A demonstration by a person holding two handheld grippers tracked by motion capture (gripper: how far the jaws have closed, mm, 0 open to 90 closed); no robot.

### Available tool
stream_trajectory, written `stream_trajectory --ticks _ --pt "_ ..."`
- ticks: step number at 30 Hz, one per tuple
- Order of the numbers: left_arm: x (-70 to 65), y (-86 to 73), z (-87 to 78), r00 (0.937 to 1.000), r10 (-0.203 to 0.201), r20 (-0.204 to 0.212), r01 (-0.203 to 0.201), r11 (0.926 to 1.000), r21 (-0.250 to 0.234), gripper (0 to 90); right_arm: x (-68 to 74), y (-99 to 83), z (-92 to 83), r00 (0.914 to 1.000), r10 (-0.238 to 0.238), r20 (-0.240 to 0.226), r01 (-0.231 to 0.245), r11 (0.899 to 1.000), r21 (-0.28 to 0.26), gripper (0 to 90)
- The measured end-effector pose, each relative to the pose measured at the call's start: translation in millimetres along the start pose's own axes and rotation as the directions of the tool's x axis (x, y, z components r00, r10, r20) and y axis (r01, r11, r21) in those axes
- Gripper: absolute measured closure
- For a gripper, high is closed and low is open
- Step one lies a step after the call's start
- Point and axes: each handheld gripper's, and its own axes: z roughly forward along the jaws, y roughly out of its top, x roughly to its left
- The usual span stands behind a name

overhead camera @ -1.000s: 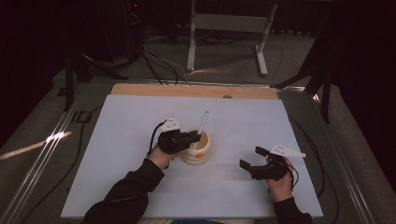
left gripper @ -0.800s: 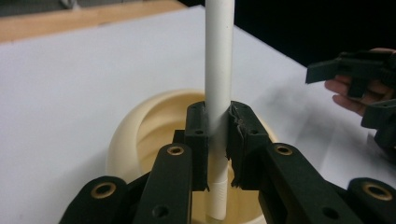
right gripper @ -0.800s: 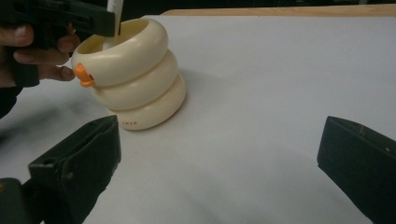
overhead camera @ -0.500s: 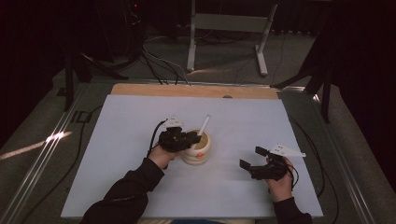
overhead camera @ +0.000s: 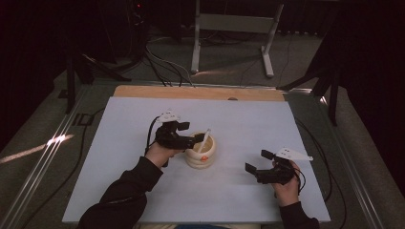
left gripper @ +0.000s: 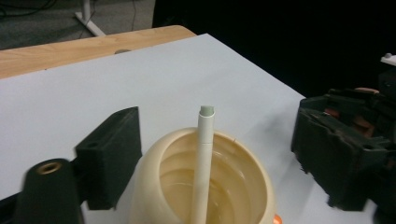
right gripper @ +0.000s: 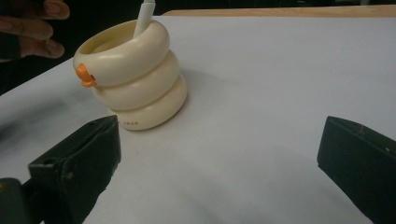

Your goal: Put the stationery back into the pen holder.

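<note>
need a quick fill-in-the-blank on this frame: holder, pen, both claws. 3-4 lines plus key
1. The white pen stands inside the cream ____.
2. The holder looks like ____ stacked rings.
3. The left claw has just been opening; its jaws stand ____, clear of the pen.
4. The right claw hovers over the ____ table with nothing between its jaws.

Missing words: holder; three; open; white
</note>
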Motion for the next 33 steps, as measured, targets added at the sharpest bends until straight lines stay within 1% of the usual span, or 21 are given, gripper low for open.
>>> stream_trajectory --ticks 2,3,4,5,7,10,14,16,18,19,22,24,26,28,31,33 --pt "1.9 2.2 -4.0 0.9999 -0.008 0.010 0.008 1.0000 0.002 8.4 0.3 0.1 -0.2 1.0000 -0.001 0.000 0.001 1.000 -0.002 0.0" --pt "2.7 3.1 -5.6 0.9998 -0.014 0.014 0.014 0.9999 0.008 7.2 0.4 0.1 -0.3 1.0000 -0.003 -0.001 0.003 1.000 -0.003 0.0" --pt "3.8 3.8 -7.3 0.9998 -0.008 0.020 0.007 0.9998 0.017 3.4 0.5 0.2 -0.3 1.0000 -0.004 -0.002 0.004 1.000 -0.005 0.0" --pt "4.4 4.3 -9.4 0.9999 -0.006 0.012 0.006 0.9998 0.018 1.1 0.7 0.2 -0.2 1.0000 -0.005 -0.002 0.005 1.000 -0.005 0.0" --pt "6.5 5.2 -14.1 1.0000 -0.006 0.007 0.006 0.9998 0.017 0.6 1.0 0.4 -0.2 1.0000 -0.006 -0.005 0.006 1.000 -0.008 0.0" --pt "11.2 6.4 -21.2 0.9996 -0.029 0.007 0.029 0.9993 0.024 0.1 2.1 0.3 -0.4 0.9999 -0.009 -0.003 0.009 1.000 -0.004 0.0" --pt "14.5 4.6 -30.0 0.9998 -0.012 -0.012 0.013 0.9996 0.027 0.1 2.6 0.3 -0.8 0.9998 -0.017 -0.005 0.017 1.000 -0.010 0.0" --pt "17.4 2.7 -34.4 0.9997 -0.010 -0.021 0.011 0.9998 0.017 0.1 2.0 0.4 -0.8 0.9999 -0.013 -0.007 0.013 1.000 -0.011 0.0" --pt "21.6 1.1 -38.9 0.9994 -0.017 -0.030 0.018 0.9998 0.010 0.1 1.6 0.1 -0.8 0.9999 -0.013 -0.009 0.013 1.000 -0.012 0.0" --pt "23.2 -0.1 -41.5 0.9990 -0.021 -0.041 0.021 0.9998 -0.003 0.1 1.5 0.0 -0.8 0.9999 -0.012 -0.009 0.012 1.000 -0.011 0.0" --pt "28.4 -2.9 -48.6 0.9983 -0.029 -0.050 0.029 0.9996 -0.006 0.1 1.5 -0.2 -1.0 0.9999 -0.012 -0.009 0.012 1.000 -0.013 0.0" --pt "31.3 -4.9 -53.1 0.9985 -0.035 -0.041 0.035 0.9994 -0.001 0.1 1.6 -0.2 -0.9 0.9999 -0.008 -0.010 0.008 1.000 -0.011 0.0" --pt "33.9 -7.8 -58.0 0.9986 -0.032 -0.042 0.032 0.9995 -0.003 0.1 1.8 -0.2 -0.5 0.9999 -0.010 -0.011 0.010 1.000 -0.012 0.0" --pt "36.1 -11.6 -61.5 0.9987 -0.024 -0.045 0.024 0.9997 0.009 0.1 2.3 -0.2 -0.7 0.9999 -0.009 -0.013 0.009 1.000 -0.012 0.0" --pt "37.8 -17.4 -65.1 0.9981 -0.015 -0.060 0.016 0.9996 0.024 0.2 2.1 -0.5 -0.3 0.9999 -0.003 -0.015 0.003 1.000 -0.010 0.0" --pt "38.2 -21.1 -67.1 0.9970 -0.006 -0.077 0.008 0.9995 0.029 0.2 2.2 -0.2 -0.1 0.9999 -0.002 -0.014 0.002 1.000 -0.012 0.0"
